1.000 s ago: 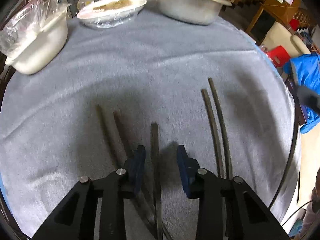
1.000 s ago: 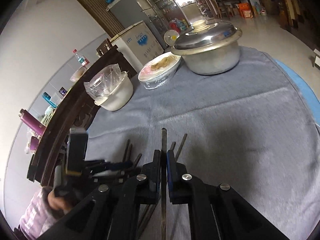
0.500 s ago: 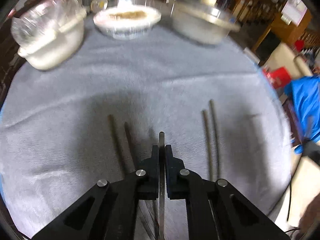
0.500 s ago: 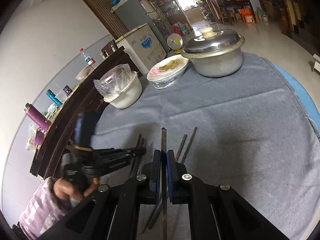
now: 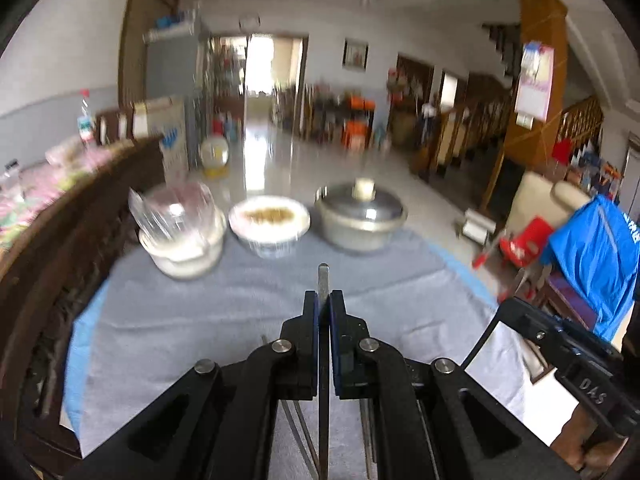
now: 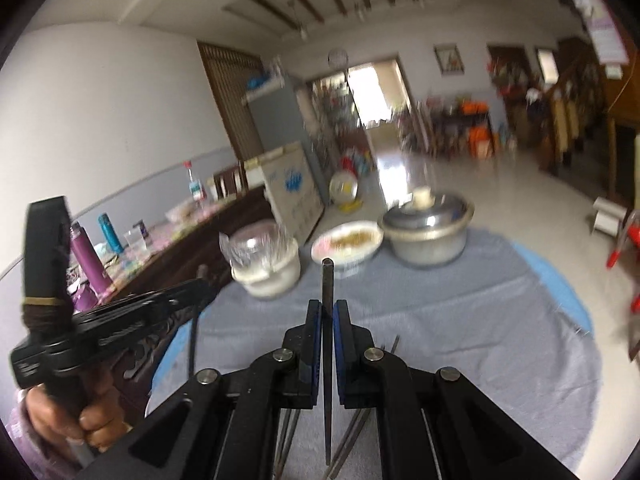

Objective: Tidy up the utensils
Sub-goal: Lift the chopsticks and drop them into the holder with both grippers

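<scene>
My left gripper (image 5: 323, 300) is shut on a dark chopstick (image 5: 323, 280) and holds it lifted above the grey table cloth (image 5: 200, 312), tip pointing forward. My right gripper (image 6: 328, 308) is shut on another dark chopstick (image 6: 327, 280), also lifted above the cloth (image 6: 480, 320). More chopsticks lie on the cloth under the left gripper (image 5: 298, 424) and under the right gripper (image 6: 352, 436), mostly hidden by the gripper bodies. The left gripper shows at the left of the right wrist view (image 6: 120, 320); the right gripper shows at the right of the left wrist view (image 5: 560, 344).
At the table's far side stand a white bowl under plastic wrap (image 5: 182, 244), a covered dish of food (image 5: 270, 224) and a lidded metal pot (image 5: 360, 216). A dark wooden sideboard (image 5: 60, 248) runs along the left. A blue cloth over a chair (image 5: 592, 260) is at the right.
Both grippers have lifted and tilted up from the cloth, each with its chopstick; a second ago the left gripper was open around a chopstick on the cloth and then shut on it.
</scene>
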Action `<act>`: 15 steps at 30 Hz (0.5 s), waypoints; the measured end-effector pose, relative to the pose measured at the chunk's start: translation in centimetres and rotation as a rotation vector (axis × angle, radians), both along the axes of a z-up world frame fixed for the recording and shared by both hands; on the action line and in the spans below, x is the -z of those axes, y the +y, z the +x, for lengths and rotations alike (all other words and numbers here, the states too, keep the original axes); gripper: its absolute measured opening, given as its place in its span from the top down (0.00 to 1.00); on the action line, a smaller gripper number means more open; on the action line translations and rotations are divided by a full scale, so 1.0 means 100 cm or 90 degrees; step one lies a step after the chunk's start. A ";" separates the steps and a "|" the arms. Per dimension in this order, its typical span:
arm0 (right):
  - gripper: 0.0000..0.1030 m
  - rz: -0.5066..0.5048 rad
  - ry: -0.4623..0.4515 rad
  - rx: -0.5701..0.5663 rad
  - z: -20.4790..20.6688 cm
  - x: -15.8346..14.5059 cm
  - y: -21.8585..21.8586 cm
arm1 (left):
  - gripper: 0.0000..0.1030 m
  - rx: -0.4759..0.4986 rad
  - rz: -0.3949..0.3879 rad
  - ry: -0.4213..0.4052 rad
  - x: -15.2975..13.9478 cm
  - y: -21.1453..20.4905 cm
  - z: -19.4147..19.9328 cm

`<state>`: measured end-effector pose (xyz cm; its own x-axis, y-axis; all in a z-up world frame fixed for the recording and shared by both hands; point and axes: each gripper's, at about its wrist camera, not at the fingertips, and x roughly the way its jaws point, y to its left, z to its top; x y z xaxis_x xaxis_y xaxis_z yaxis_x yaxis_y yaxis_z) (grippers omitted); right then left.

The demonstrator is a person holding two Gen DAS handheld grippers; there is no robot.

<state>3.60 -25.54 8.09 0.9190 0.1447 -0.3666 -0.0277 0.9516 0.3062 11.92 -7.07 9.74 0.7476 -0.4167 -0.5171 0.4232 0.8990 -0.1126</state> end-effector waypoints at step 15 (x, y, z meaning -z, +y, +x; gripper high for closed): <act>0.94 -0.006 -0.171 0.052 -0.114 -0.069 0.014 | 0.95 -0.086 -0.180 -0.168 -0.049 0.053 -0.107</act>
<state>-7.85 -24.17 14.96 0.9920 0.0641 -0.1088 -0.0301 0.9568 0.2893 1.21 -1.77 14.64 0.8969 -0.4041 -0.1798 0.3510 0.8977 -0.2665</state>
